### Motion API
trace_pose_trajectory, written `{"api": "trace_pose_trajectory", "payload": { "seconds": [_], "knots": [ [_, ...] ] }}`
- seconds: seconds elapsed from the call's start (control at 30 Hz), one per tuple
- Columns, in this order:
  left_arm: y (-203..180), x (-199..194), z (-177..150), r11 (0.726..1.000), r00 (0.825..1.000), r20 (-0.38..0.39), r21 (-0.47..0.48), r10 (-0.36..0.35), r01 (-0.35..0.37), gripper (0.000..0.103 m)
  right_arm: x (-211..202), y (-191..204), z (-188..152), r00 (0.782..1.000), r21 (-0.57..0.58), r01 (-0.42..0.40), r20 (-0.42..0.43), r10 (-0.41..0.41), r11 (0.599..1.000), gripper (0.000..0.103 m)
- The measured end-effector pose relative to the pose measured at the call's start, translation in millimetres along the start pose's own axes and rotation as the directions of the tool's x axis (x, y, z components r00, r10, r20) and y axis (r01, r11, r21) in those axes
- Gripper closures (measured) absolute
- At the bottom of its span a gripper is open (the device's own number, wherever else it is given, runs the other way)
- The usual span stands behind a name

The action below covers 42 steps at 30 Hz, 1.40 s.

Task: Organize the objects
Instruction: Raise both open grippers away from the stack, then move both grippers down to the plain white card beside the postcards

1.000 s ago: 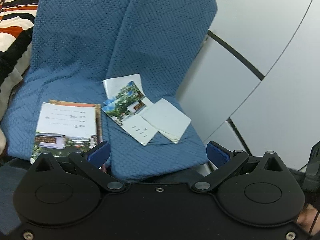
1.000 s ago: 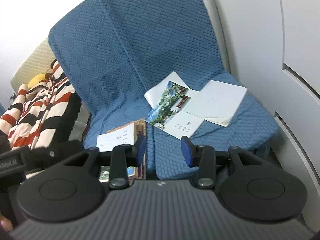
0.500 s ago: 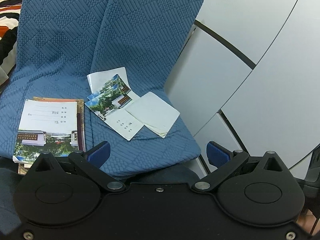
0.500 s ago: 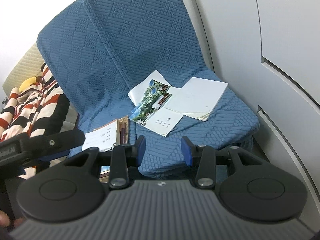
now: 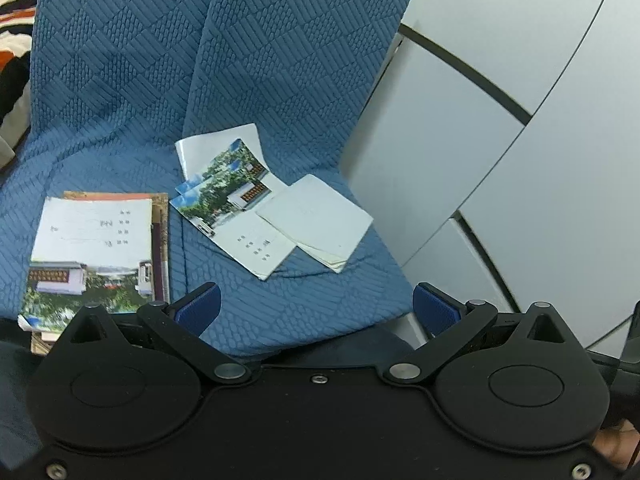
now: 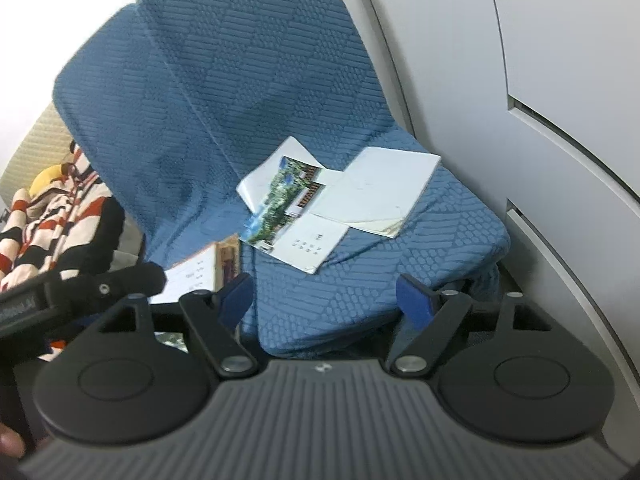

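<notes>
Spreading wide within the last half second, the right gripper (image 6: 324,294) now stands with its jaws well apart and nothing between them, only blue seat cover (image 6: 360,280) showing in the gap. The left gripper (image 5: 316,308) has its jaws apart too, and empty, as it was a second ago. Out from the right claw at 12 o'clock lies the loose pile: a photo booklet (image 6: 294,216) with a white booklet (image 6: 380,192) overlapping it at 2 o'clock. At 10 o'clock, partly hidden behind the left gripper's body, sits the neat stack (image 6: 196,272). From the left wrist view the stack (image 5: 92,248) is at 10 o'clock. Both views have drawn nearer the seat. The opening reads as readying for a pick from the loose pile; nothing is gripped yet.
</notes>
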State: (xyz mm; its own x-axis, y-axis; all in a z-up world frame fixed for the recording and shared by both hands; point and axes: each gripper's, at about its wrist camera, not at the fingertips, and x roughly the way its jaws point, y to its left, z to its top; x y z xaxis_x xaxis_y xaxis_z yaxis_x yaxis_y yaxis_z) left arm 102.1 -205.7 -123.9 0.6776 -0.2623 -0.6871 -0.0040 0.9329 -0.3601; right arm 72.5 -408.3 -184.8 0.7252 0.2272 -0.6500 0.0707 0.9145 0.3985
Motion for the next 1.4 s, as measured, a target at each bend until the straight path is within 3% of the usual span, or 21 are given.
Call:
{"api": "trace_pose_trajectory", "payload": {
  "seconds": [0.8,1.4],
  "knots": [
    [3.8,108.1,28.6,0.999,0.994,-0.096,0.001,0.054,-0.054,0.001,76.0,-44.5,19.5,0.998,0.083,0.025,-0.065,-0.019,0.996,0.023],
    [27.0,250.5,70.3,1.0,0.982,-0.19,-0.008,-0.006,0.005,0.004,178.2,-68.8,44.6,0.991,0.149,0.104,-0.098,-0.09,0.983,0.024]
  ]
}}
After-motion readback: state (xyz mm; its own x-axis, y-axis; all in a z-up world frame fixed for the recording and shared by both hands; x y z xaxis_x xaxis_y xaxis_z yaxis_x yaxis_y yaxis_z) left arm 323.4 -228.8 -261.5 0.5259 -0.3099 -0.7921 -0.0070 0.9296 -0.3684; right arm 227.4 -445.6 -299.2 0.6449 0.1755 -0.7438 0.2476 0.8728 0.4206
